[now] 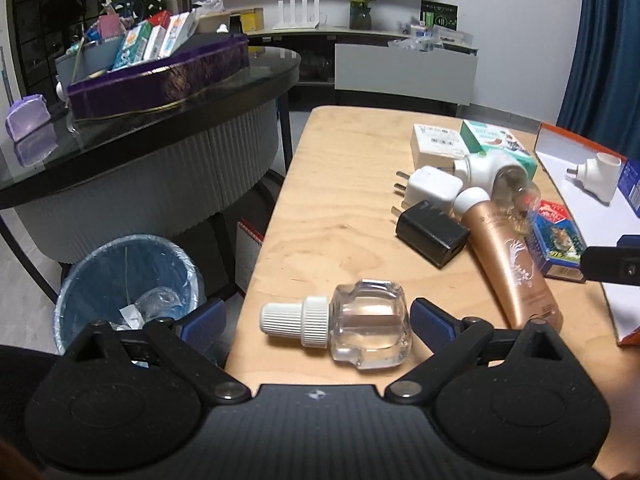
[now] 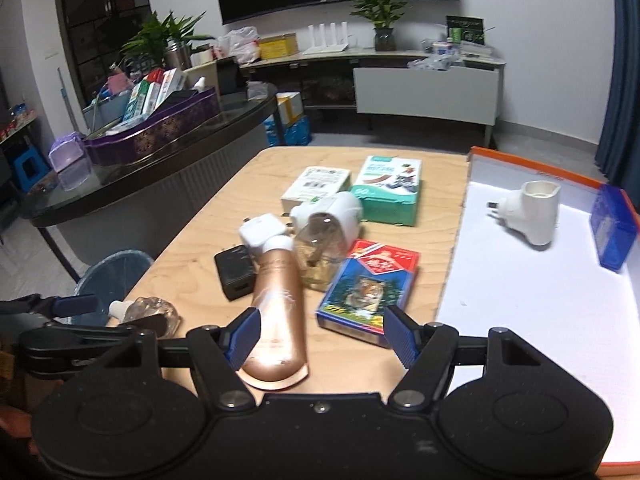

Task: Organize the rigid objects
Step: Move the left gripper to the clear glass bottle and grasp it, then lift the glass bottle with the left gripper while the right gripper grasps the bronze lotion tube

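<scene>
Left tongs [image 1: 316,322] stand open around a clear glass bottle [image 1: 370,324] with a ribbed white cap, lying sideways at 6 o'clock on the counter [image 1: 332,208]. Right tongs [image 2: 320,338] gape, empty.

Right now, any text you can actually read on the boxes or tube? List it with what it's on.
"50": green box, lower left corner, only a guess.
Tiger card box: red characters, blurred.
White box: small print and barcode, unreadable.
Gold tube: pale print, blurred.
Blue box in the tray: unreadable.
</scene>
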A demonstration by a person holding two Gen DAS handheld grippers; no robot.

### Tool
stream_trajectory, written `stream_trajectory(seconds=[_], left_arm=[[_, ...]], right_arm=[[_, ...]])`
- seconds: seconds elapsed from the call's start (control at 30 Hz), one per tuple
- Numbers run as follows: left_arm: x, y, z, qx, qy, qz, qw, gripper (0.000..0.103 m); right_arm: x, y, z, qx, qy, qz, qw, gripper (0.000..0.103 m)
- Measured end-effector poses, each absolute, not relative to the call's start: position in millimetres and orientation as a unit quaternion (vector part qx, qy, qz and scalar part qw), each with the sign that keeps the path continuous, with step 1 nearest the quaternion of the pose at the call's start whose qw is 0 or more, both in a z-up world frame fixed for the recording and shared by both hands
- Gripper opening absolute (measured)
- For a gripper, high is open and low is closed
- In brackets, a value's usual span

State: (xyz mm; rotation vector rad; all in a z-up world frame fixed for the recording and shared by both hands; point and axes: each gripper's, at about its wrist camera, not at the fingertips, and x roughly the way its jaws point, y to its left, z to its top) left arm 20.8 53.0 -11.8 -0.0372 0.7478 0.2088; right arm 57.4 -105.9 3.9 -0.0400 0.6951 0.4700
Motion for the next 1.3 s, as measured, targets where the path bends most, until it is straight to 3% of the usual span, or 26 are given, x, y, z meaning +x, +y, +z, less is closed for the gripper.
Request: stream_trajectory(seconds=[0.17,0.23,0.53,0.7,0.87,0.9,0.93,1.3], left_arm=[[26,55,-20,-0.014,0.367,0.094,0.925,0.091],[24,57,-19,-0.016,0.358,0.088,0.929,0.080],[20,65,-6,-0.043,0.339,0.099,0.934,0.080],[23,72,2,-0.060,0.324,0.102,0.939,0.080],[30,72,4,-0.059,0.320,0.099,0.940,0.080],[31,72,3,-0.061,0.322,0.098,0.940,0.080],[32,73,2,-0.065,0.324,0.097,0.939,0.080],[26,61,16,-0.062,0.307,0.081,0.946,0.080]], right_arm=[[65,-93,0,-0.012,0.348,0.249,0.904,0.080],[69,-87,-2,-0.012,0.353,0.254,0.900,0.080],[86,-57,-12,-0.034,0.367,0.280,0.886,0.079],[108,-41,-24,-0.056,0.382,0.272,0.881,0.069],[126,-29,-31,-0.078,0.382,0.266,0.881,0.070],[126,-26,-32,-0.087,0.378,0.265,0.883,0.066],[126,-25,-32,-0.094,0.370,0.258,0.888,0.047],[99,-57,-5,-0.056,0.328,0.265,0.905,0.045]])
